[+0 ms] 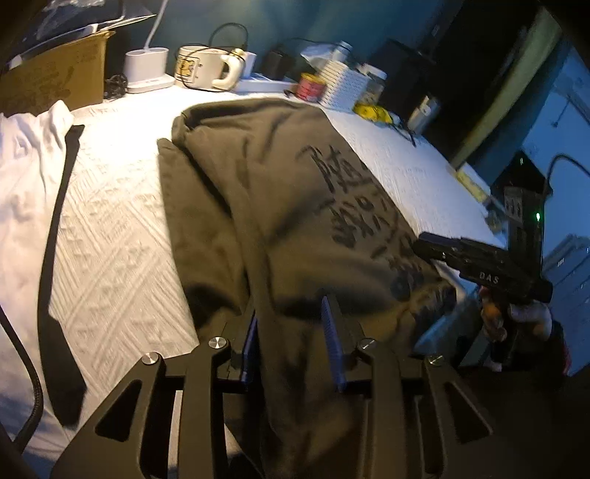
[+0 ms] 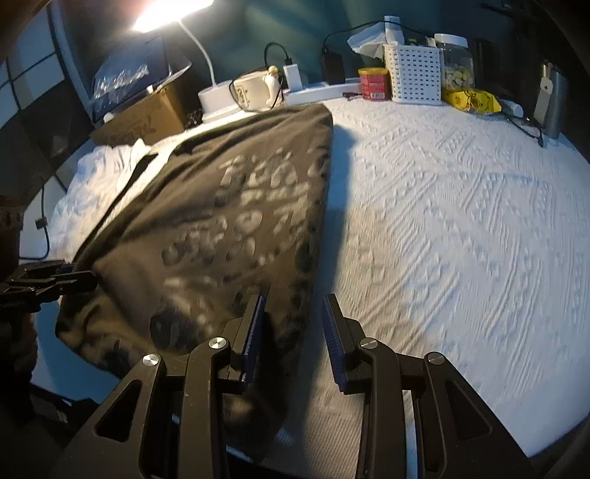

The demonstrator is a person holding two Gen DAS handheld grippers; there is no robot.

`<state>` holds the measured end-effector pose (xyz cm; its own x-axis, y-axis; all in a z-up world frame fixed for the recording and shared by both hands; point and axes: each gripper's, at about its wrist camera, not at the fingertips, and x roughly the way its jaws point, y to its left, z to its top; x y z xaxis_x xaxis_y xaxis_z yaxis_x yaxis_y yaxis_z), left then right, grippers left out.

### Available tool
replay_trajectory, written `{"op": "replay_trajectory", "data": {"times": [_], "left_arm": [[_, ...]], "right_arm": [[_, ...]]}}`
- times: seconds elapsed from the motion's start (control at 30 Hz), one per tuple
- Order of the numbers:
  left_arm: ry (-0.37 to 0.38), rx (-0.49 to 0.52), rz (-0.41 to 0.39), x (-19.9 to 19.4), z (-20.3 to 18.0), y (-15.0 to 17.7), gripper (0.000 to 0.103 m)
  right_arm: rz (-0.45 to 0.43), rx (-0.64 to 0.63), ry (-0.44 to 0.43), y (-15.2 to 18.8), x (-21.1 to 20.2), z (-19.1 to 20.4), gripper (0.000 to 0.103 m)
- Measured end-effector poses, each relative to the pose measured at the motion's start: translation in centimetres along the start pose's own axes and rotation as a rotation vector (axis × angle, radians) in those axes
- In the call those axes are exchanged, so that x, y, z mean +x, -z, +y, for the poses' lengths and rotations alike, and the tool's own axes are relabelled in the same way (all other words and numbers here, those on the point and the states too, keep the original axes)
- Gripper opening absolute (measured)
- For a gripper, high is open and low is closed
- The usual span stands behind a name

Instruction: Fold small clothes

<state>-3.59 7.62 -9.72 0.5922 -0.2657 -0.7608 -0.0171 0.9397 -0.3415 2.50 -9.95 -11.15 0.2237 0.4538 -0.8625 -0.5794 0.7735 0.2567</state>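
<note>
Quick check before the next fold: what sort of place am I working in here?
Probably a home bedroom or study corner. The dark shirt lies on a white textured cover, with a desk lamp, a mug and a white storage basket crowded along the teal wall.

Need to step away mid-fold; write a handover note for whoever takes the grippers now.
Left gripper: olive T-shirt fabric lies between its fingers; grip unclear.
Right gripper: open, straddling the olive T-shirt's near edge.
Olive T-shirt: lying lengthwise on the white bedspread, apparently folded once.
White garment: crumpled beside it.
Left: finish the shirt's folds, then probably the white garment.
</note>
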Motion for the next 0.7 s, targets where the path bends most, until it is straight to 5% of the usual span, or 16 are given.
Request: {"op": "replay_trajectory", "data": {"times": [0.7], "left_arm": [[-0.034, 0.038, 0.051, -0.6, -1.0, 3.2, 0.039]], "right_arm": [[-0.031, -0.126, 0.041, 4.6, -3.5, 2.6, 0.035]]}}
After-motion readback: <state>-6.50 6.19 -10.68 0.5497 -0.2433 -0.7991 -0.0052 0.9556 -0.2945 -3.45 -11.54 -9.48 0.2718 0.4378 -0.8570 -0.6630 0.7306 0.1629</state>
